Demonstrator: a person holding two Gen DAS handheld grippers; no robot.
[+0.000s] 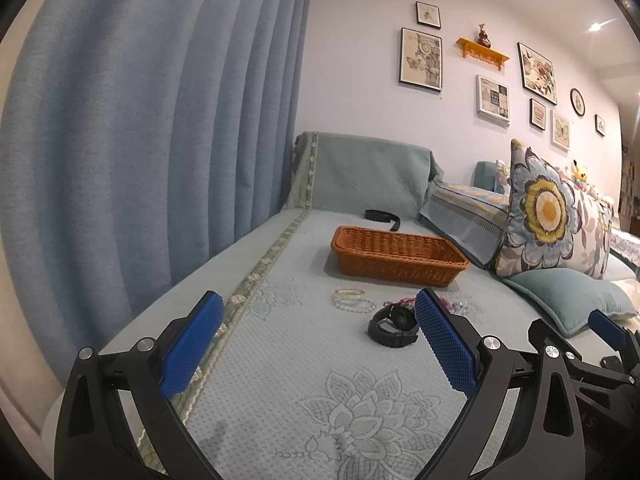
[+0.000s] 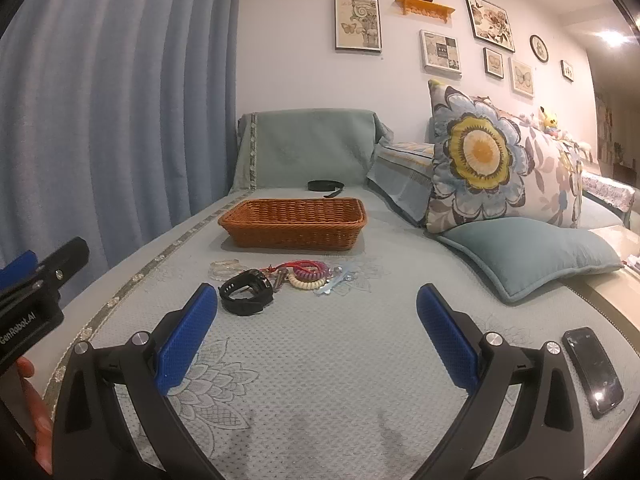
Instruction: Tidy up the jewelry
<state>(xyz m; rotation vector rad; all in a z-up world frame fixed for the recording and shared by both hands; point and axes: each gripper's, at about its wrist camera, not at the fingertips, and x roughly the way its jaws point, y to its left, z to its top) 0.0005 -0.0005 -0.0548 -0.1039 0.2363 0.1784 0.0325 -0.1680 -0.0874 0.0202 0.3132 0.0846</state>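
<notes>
An orange wicker basket (image 1: pixel 396 256) (image 2: pixel 296 222) stands on the sofa's pale green cover. In front of it lie a black watch (image 1: pixel 394 325) (image 2: pixel 247 291), clear bead bracelets (image 1: pixel 354 299) (image 2: pixel 224 268), a pink and cream coiled cord (image 2: pixel 306 274) and a pale blue trinket (image 2: pixel 336 280). My left gripper (image 1: pixel 318 320) is open and empty, short of the watch. My right gripper (image 2: pixel 318 312) is open and empty, low over the cover just right of the watch. The basket's inside is hidden.
A black strap (image 2: pixel 326 186) lies behind the basket. A flowered cushion (image 2: pixel 484 160) and a teal cushion (image 2: pixel 532 254) lie at the right. A black phone (image 2: pixel 592 370) lies near the right edge. A blue curtain (image 1: pixel 140 140) hangs at the left.
</notes>
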